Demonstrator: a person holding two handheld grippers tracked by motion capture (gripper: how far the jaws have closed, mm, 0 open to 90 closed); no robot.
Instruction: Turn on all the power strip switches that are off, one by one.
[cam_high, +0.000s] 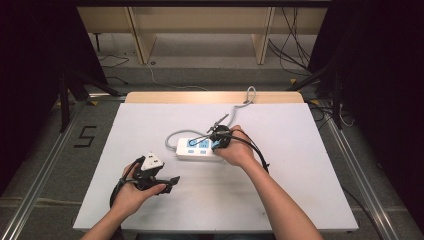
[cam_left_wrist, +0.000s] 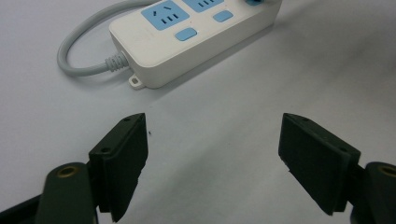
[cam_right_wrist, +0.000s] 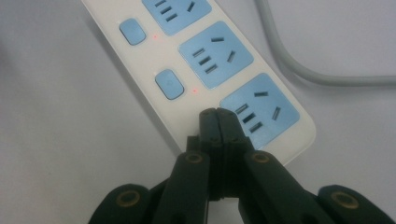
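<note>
A white power strip (cam_high: 196, 149) with blue sockets and blue buttons lies mid-table, its grey cable (cam_high: 234, 109) running off the far edge. My right gripper (cam_high: 215, 144) is shut with nothing between its jaws. In the right gripper view its tips (cam_right_wrist: 217, 114) rest on top of the power strip (cam_right_wrist: 149, 60), beside the nearest socket (cam_right_wrist: 259, 108) and in line with the two buttons (cam_right_wrist: 169, 84). Small red lights (cam_right_wrist: 193, 90) glow by those buttons. My left gripper (cam_high: 166, 181) sits at the front left, open and empty (cam_left_wrist: 212, 119), pointing at the power strip's cable end (cam_left_wrist: 140, 51).
The strip lies on a white board (cam_high: 280, 170) over a wooden table whose far edge (cam_high: 165, 96) shows. The grey cable loops left of the strip (cam_left_wrist: 70, 58). On the floor lie black cables (cam_high: 295, 47), a "5" mark (cam_high: 86, 136) and shelf legs (cam_high: 142, 42).
</note>
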